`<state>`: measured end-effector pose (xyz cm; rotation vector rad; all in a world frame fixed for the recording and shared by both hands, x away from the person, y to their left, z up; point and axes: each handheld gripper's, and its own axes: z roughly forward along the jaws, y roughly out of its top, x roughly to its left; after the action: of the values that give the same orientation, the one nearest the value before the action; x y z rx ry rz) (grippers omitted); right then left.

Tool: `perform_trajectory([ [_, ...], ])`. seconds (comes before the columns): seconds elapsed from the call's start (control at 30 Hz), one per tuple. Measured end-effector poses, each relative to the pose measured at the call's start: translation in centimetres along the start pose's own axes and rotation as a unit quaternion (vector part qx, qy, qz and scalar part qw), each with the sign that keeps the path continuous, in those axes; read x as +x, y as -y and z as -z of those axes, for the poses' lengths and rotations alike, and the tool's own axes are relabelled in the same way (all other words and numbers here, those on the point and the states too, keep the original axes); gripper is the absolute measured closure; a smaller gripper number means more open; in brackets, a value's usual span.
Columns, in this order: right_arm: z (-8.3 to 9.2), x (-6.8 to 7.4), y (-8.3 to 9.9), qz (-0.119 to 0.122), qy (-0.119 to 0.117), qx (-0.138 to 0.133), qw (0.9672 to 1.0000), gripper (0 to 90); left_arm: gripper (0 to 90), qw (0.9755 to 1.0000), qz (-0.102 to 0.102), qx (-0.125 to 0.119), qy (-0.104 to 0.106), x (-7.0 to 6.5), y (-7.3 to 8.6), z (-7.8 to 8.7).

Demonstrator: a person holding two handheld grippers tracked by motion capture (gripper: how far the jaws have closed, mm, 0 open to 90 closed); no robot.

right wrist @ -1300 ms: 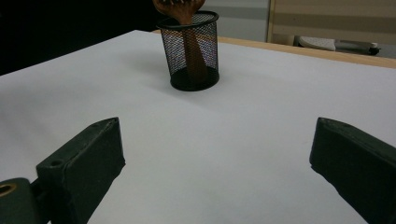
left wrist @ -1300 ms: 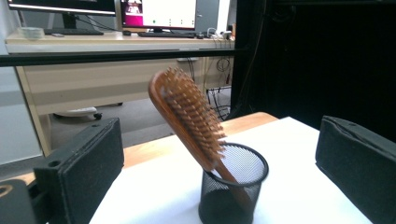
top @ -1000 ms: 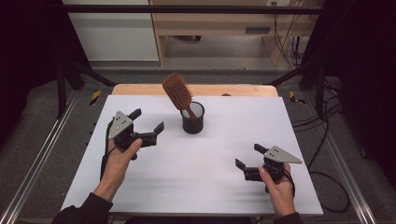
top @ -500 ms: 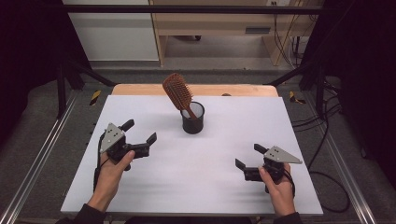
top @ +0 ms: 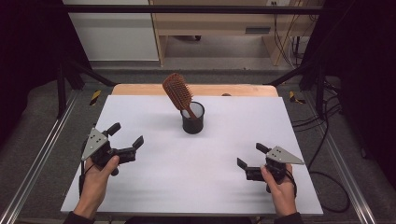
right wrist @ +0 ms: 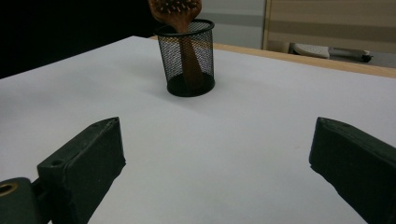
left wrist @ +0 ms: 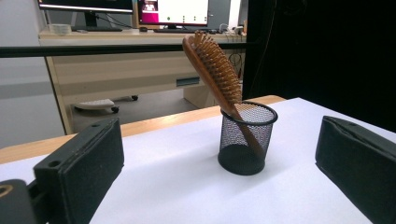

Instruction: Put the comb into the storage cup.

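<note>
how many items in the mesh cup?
1. A wooden hairbrush stands handle-down in the black mesh cup, head leaning out toward the table's far left. The mesh is see-through in both gripper views; nothing else shows inside.

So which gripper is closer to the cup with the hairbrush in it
Left, narrowly. The left gripper is open, beside and in front of the cup; the right gripper sits farther back toward the person. Neither touches the hairbrush.
</note>
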<state>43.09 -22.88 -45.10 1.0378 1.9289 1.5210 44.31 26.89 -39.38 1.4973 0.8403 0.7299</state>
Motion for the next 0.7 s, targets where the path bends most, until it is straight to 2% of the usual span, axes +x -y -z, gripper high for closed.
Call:
perform_trajectory([
  [0.2,0.4,-0.3,-0.2,-0.002,0.011,-0.022,0.9997,3.5,1.3,0.9999,0.0,-0.005,-0.01,1.0,-0.3,1.6],
  [0.3,0.4,-0.5,-0.6,0.004,0.016,-0.032,0.9994,3.5,1.5,0.9999,0.004,-0.008,-0.014,1.6,-0.4,2.4],
  [0.4,0.6,-0.8,-1.1,0.015,0.024,-0.041,0.9988,3.3,1.5,0.9997,-0.001,-0.011,-0.022,2.1,-0.2,3.3],
  [0.5,0.9,-1.0,-1.4,0.03,0.033,-0.043,0.9981,3.2,1.2,0.9994,0.0,-0.013,-0.031,2.7,0.2,4.2],
  [0.63,1.6,-1.4,-1.3,0.03,0.044,-0.048,0.9974,3.8,1.7,0.9992,-0.002,-0.013,-0.038,3.5,0.6,5.1],
  [0.7,2.1,-1.7,-1.2,0.028,0.05,-0.048,0.9972,3.9,1.8,0.9991,0.004,-0.017,-0.04,3.7,0.8,5.5],
])
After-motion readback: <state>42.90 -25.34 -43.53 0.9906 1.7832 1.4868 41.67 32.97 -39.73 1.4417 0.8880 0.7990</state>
